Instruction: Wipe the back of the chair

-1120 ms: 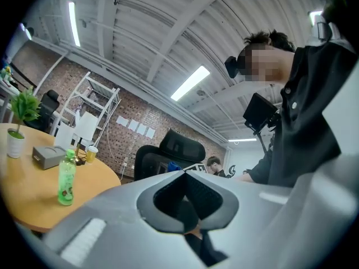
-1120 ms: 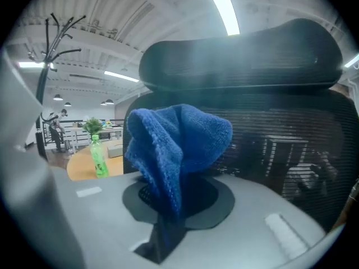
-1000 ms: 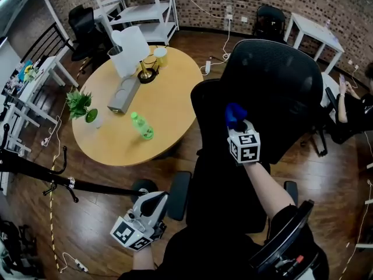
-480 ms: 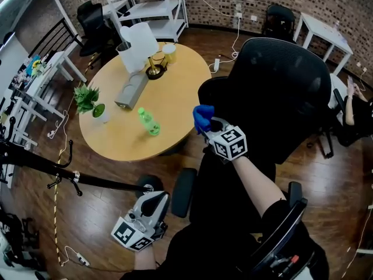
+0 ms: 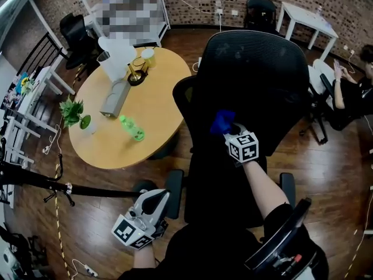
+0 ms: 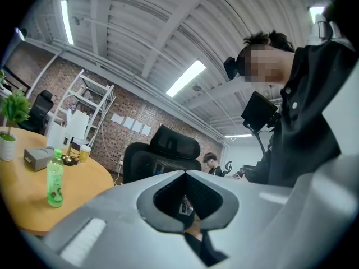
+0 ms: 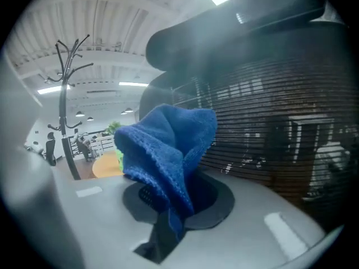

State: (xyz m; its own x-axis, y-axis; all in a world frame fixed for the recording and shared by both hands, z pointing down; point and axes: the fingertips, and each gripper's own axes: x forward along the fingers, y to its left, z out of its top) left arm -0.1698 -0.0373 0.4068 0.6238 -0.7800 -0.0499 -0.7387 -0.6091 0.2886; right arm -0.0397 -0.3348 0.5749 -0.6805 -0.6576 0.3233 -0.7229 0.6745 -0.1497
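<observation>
Blue cloth (image 7: 168, 144) is pinched in the right hand-held gripper (image 5: 232, 130) and held right up against the lower middle of the black mesh chair back (image 5: 256, 69). The left hand-held gripper (image 5: 152, 205) is kept low, left of the chair, jaws closed on nothing. Off to the left, a green bottle (image 5: 132, 128) is parked on the round wooden counter (image 5: 157, 98).

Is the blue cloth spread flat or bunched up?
Bunched up: the cloth stands in folds, pinched in the right gripper by the chair back.
</observation>
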